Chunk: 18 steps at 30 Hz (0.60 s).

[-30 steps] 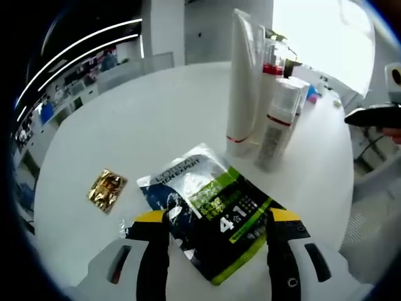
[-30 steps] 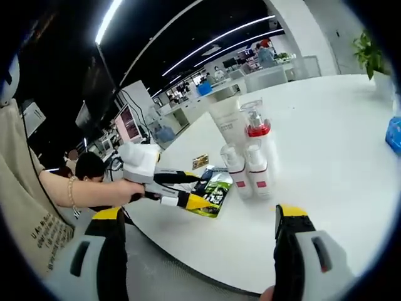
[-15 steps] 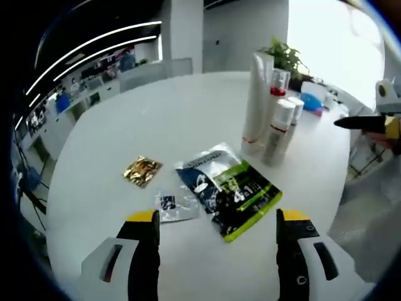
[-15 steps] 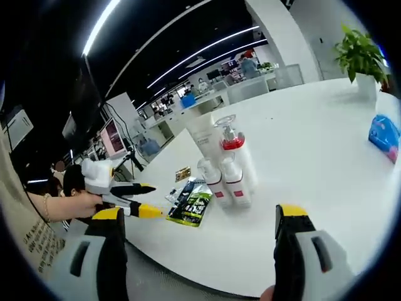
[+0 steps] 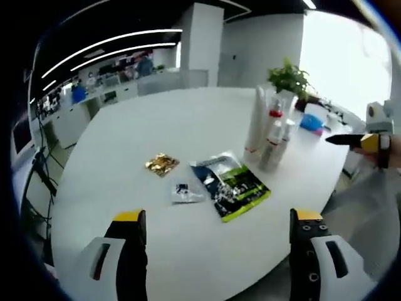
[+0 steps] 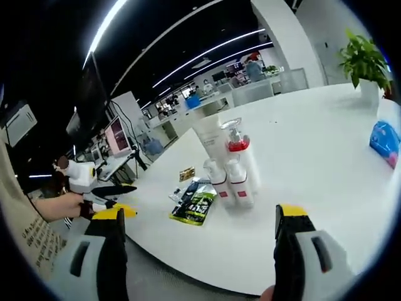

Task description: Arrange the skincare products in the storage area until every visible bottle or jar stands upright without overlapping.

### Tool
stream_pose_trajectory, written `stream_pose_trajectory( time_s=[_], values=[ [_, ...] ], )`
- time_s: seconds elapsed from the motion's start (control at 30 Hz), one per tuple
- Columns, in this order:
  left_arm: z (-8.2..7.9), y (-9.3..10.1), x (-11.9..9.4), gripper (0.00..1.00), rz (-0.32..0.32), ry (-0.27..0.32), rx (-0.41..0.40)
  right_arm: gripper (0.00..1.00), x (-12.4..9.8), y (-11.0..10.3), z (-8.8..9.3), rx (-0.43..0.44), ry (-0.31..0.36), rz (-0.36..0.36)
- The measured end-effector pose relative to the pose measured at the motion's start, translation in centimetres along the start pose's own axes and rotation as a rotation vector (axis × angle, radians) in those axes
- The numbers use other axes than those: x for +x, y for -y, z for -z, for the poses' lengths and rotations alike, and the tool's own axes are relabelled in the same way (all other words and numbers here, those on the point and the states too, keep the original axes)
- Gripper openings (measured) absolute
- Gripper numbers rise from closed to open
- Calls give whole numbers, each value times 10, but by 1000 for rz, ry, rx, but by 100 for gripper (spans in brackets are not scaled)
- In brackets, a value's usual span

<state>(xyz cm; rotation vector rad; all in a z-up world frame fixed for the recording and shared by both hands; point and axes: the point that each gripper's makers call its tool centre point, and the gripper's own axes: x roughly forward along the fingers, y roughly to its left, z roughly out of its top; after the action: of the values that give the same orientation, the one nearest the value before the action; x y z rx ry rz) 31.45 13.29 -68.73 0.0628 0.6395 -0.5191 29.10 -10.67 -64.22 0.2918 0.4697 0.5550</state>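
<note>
Both claws gape wide, empty. On the tabletop (image 5: 125, 138), sachets (image 5: 235, 186) lie at seven o'clock from upright bottles (image 5: 270, 128); potted plant (image 6: 362, 59) behind.

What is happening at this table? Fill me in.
A person holds a two-jaw gripper in each hand over a round white table. Both the left gripper and right gripper are open and hold nothing. A cluster of white bottles stands upright near the middle of the table. Beside it lie a green and black packet, a small clear sachet and a gold sachet, all flat. A potted plant stands at the far edge.
</note>
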Motion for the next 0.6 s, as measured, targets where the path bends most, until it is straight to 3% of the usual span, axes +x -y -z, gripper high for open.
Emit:
stream_pose_trajectory(
  time_s=[0.1, 0.27, 0.5, 0.6],
  values=[
    [7, -2, -8, 97, -10, -24, -28, 100, 0, 0, 1, -16, -2, 1],
    [9, -3, -25, 97, -30, -8, -59, 100, -3, -3, 0, -36, 0, -3],
    [3, -5, -41, 97, -67, 8, -21, 99, -11, -3, 2, -32, 16, 2],
    [7, -5, -44, 97, -62, 2, -54, 99, -10, -2, 2, -30, 32, 2]
  ],
)
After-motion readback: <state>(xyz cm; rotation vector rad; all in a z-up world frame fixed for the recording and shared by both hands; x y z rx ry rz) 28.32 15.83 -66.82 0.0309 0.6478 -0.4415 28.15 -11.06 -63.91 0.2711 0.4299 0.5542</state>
